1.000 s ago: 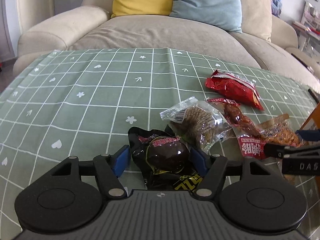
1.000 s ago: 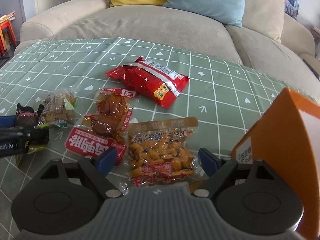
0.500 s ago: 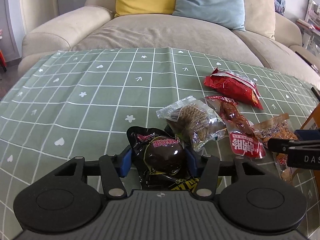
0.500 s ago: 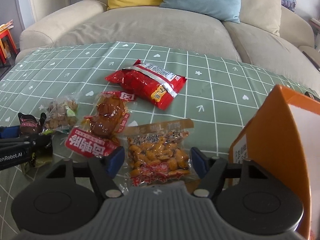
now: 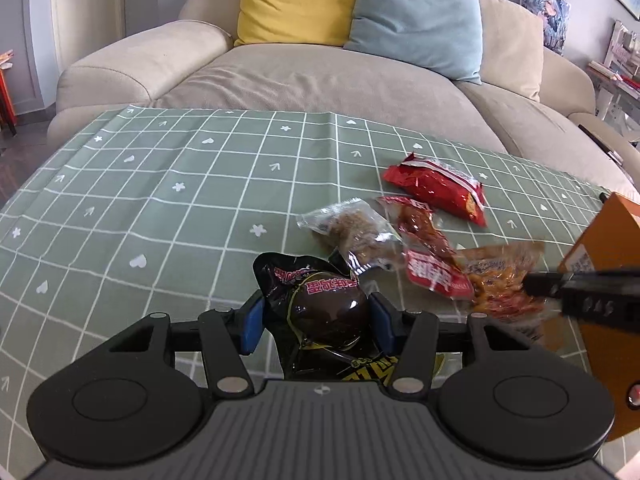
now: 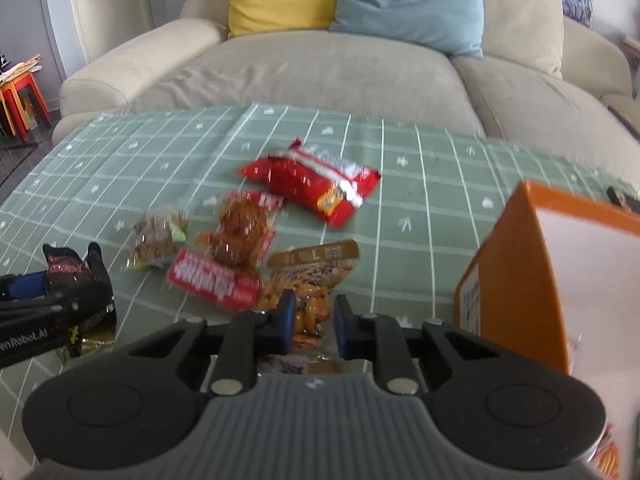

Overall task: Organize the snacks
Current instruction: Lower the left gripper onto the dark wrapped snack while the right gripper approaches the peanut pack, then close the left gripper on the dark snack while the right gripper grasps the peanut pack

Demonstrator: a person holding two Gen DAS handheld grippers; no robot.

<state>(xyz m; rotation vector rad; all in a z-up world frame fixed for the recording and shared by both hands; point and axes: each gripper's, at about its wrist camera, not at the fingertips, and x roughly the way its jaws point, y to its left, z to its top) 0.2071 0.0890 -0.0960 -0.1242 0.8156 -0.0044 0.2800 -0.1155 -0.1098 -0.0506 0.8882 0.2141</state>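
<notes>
L gripper (image 5: 314, 318) pinching the black egg packet (image 5: 324, 310) btwn its blue pads, packet's dark rounded bulge filling the gap, crinkled top edge sticking up past the fingertips, yellow-printed lower end trailing back toward the gripper body. Whether it sits on the cloth or is raised, can't tell. R gripper (image 6: 314, 320) pressed in on the orange nut packet (image 6: 308, 286), pads close together w/ the packet's near end squeezed btwn them; the tan header strip points away toward the sofa. R view is motion-blurred, so fine print unreadable. Everything lies on a green checked tablecloth (image 5: 160, 200) w/ white hearts, flowers, arrows. Loose snacks in a cluster btwn the two grippers: clear packet of brown crumbly bits (image 5: 356, 232) just ahead-right of the egg packet, its near end touching or overlapping it; red-labelled meat packet (image 5: 428, 248) right beside that, edges overlapping; red chip bag (image 5: 436, 188) farther back, just apart from the cluster. Orange box (image 6: 516, 280) stands at the R side of the table, open top w/ pale inside (corner of another snack visible low at its near side in the R view). It sits just R of the nut packet and close to the R gripper's outer finger. Beyond the table edge: beige sofa (image 5: 320, 76) w/ yellow cushion (image 5: 296, 0) and light-blue cushion (image 5: 416, 20).
</notes>
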